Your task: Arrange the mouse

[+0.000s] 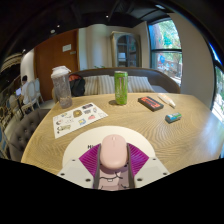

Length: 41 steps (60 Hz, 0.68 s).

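Observation:
A pale pink computer mouse [113, 153] sits between my gripper's [112, 160] two fingers, whose magenta pads [92, 158] press against its left and right sides. The gripper is shut on the mouse and holds it over a white mouse mat [80, 152] at the near edge of the wooden table [120, 125]. The lower part of the mouse and the fingertips are hidden at the bottom of the view.
On the table beyond stand a green can [121, 87], a clear lidded tumbler [62, 87], a printed sheet [79, 118], a dark flat box [151, 103], a small teal object [173, 118] and a white pen [169, 101]. Chairs stand at the left.

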Tool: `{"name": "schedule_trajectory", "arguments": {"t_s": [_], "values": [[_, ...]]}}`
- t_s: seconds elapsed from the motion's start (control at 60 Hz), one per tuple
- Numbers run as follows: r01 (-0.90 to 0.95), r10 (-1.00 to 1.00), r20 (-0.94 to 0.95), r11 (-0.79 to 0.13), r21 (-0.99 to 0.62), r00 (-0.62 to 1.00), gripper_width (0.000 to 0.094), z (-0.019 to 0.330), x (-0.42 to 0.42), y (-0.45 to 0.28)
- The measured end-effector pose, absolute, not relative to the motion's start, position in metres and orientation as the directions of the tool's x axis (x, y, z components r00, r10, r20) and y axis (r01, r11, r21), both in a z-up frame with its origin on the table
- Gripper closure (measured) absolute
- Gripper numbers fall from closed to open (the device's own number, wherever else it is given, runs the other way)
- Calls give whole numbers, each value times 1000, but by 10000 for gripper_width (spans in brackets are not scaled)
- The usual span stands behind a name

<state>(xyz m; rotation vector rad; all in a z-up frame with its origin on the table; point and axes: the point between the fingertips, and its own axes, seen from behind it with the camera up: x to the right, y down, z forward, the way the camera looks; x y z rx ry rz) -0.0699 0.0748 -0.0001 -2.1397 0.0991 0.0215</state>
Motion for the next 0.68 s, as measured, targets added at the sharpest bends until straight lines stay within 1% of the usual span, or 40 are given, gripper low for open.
{"name": "schedule_trajectory", "arguments": {"t_s": [0.033, 0.117, 0.15, 0.25, 0.283, 0.35, 0.367, 0.4, 0.417, 0.433, 0.45, 0.5, 0.683], "values": [[-64, -59, -38, -540, -839, 998, 534, -1, -70, 74], [-24, -43, -1, -557, -830, 999, 475, -5, -70, 72], [-27, -42, -3, -575, -818, 999, 454, -10, -71, 71], [-34, -28, -23, -587, -809, 999, 413, -7, -72, 71], [-33, -6, -37, -596, -802, 999, 343, -7, -76, 69], [-24, 48, -67, -606, -795, 997, 98, -5, -87, 65], [-23, 58, -73, -608, -794, 996, 75, -4, -88, 63], [-16, 78, -81, -609, -793, 994, 102, -1, -90, 58], [-11, 87, -80, -608, -794, 993, 101, 1, -90, 55], [-4, 95, -78, -603, -797, 992, 53, 3, -89, 53], [3, 103, -73, -598, -801, 992, 89, 6, -89, 52], [18, 115, -60, -576, -817, 992, 76, 15, -83, 41], [41, 209, -79, -511, -858, 975, 84, 47, -67, -16]]}}
